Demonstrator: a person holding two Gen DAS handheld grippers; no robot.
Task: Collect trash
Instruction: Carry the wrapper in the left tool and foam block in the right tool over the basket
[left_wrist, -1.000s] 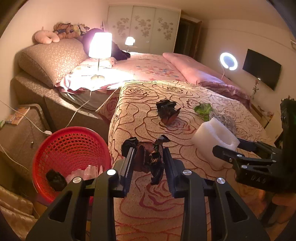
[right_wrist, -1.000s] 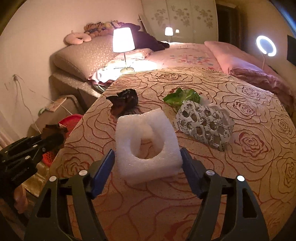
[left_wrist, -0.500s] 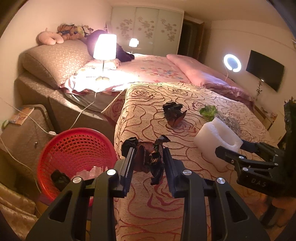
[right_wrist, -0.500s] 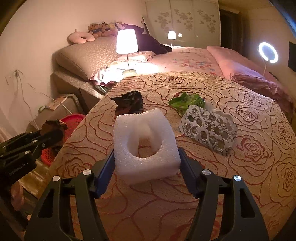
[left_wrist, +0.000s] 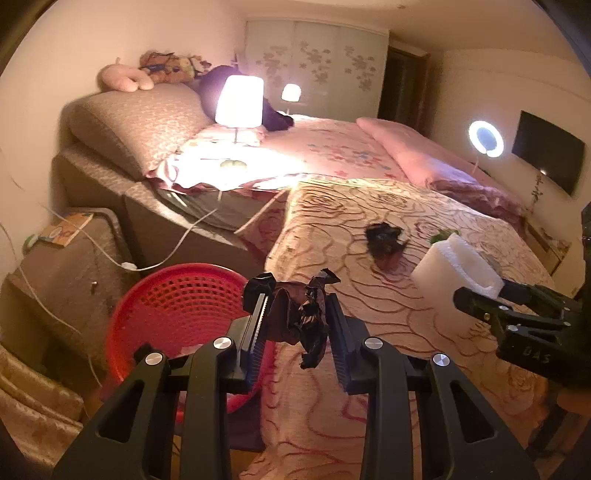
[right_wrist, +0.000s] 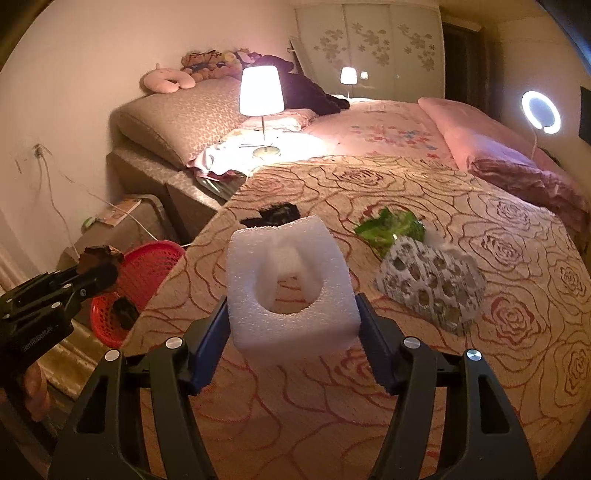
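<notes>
Flanking red basket (left_wrist: 177, 317): rose-patterned bedspread (left_wrist: 424, 332).

The red basket (left_wrist: 177, 306) stands open-topped on the floor just beside the edge of the rose-patterned bed (right_wrist: 424, 387), hemmed by a low cabinet (left_wrist: 62, 266) with a trailing white cable (left_wrist: 110, 254), while a dark crumpled wrapper (left_wrist: 384, 240), green wrapper (right_wrist: 388, 227) and patterned packet (right_wrist: 432, 280) dot the bedspread, bare cloth between them.

The right gripper (left_wrist: 480, 291) bears embossed letters that look like "DAS"; the left gripper (right_wrist: 99, 266) carries faint lettering. It cannot be made out.
</notes>
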